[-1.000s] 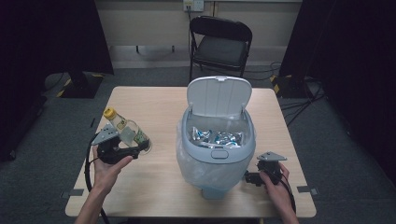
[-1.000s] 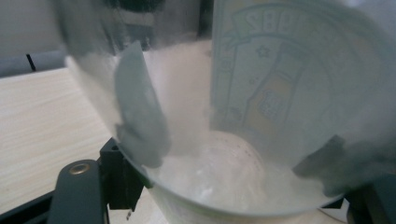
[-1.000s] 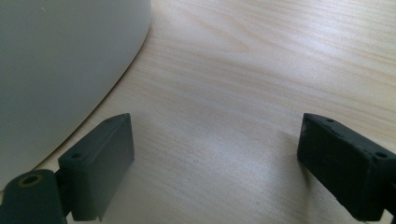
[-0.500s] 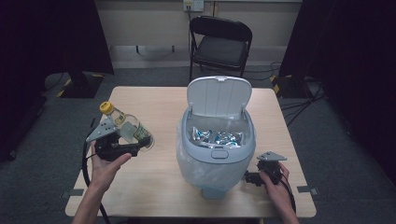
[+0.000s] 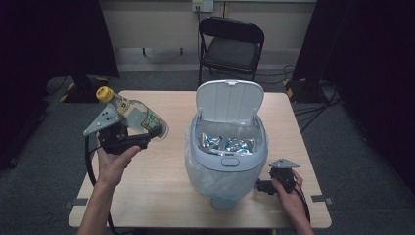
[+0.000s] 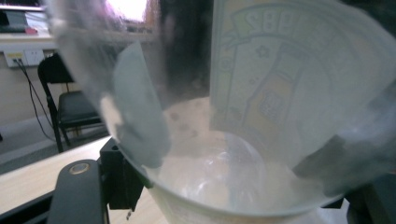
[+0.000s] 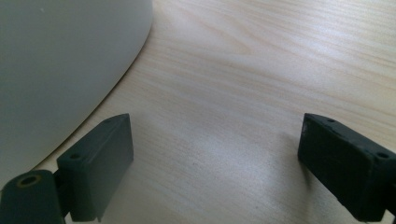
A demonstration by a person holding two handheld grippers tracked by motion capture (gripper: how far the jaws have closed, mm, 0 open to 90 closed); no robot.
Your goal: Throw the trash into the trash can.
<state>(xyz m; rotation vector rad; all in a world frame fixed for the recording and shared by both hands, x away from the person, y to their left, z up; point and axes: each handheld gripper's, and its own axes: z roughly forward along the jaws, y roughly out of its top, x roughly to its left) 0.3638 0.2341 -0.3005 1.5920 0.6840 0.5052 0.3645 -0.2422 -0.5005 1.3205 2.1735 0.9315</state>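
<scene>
A clear plastic bottle [image 5: 134, 113] with a yellow cap and a printed label is held in the air over the left side of the table, lying tilted with its cap up and to the left. My left gripper [image 5: 155, 131] is shut on its lower body; in the left gripper view the bottle [image 6: 261, 116] sits close between the two black jaws. To its right stands a pale blue-grey bin [image 5: 225, 161] with its lid [image 5: 229, 100] open and shiny wrappers [image 5: 225, 143] inside. My right gripper [image 5: 263, 185] rests on the table beside the bin's base, open, with bare wood between its fingers [image 7: 100, 163].
The wooden table [image 5: 161, 196] has bare room in front of and left of the bin. In the right gripper view the bin's wall [image 7: 60, 60] curves close on the left. A black folding chair [image 5: 230, 46] stands beyond the table's far edge.
My left gripper has risen with the bottle, which now hangs higher above the table. The right gripper and the bin have stayed put.
</scene>
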